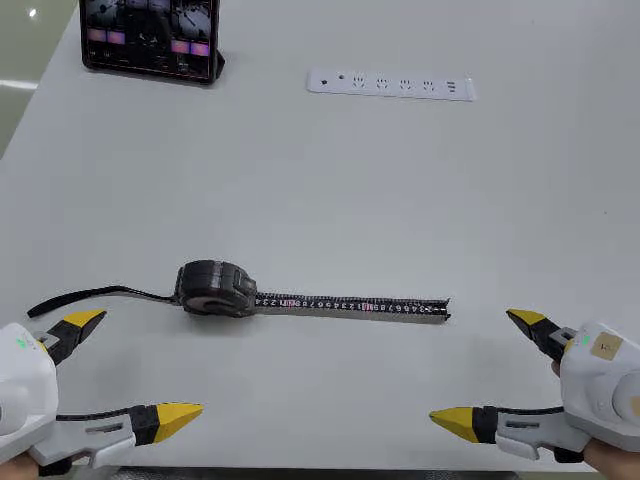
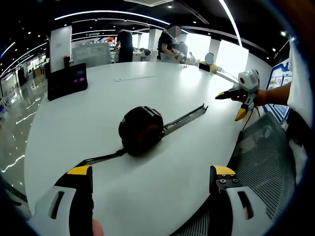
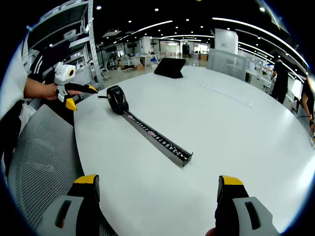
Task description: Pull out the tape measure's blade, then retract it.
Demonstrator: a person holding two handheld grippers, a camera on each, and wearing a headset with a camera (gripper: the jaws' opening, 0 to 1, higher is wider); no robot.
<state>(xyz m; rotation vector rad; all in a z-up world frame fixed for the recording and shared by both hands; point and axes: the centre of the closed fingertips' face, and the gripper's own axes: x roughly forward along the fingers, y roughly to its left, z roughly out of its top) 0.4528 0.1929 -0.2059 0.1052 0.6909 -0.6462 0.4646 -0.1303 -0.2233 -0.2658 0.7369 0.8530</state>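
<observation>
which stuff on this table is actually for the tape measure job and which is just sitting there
For the job:
- black round-cased tape measure, its marked metal blade lying pulled out on the white table
- left gripper and right gripper, yellow-tipped, both open and empty

Just lying about:
- dark tablet propped up at the far side
- white power strip

White table [image 1: 300,180] bears tape measure [image 1: 215,289], power strip [image 1: 390,84], tablet [image 1: 150,35]

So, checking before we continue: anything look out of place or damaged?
Only the black tape measure: its marked blade lies pulled out on the white table, unheld; the left gripper and right gripper sit open, apart. Nothing looks damaged.
</observation>
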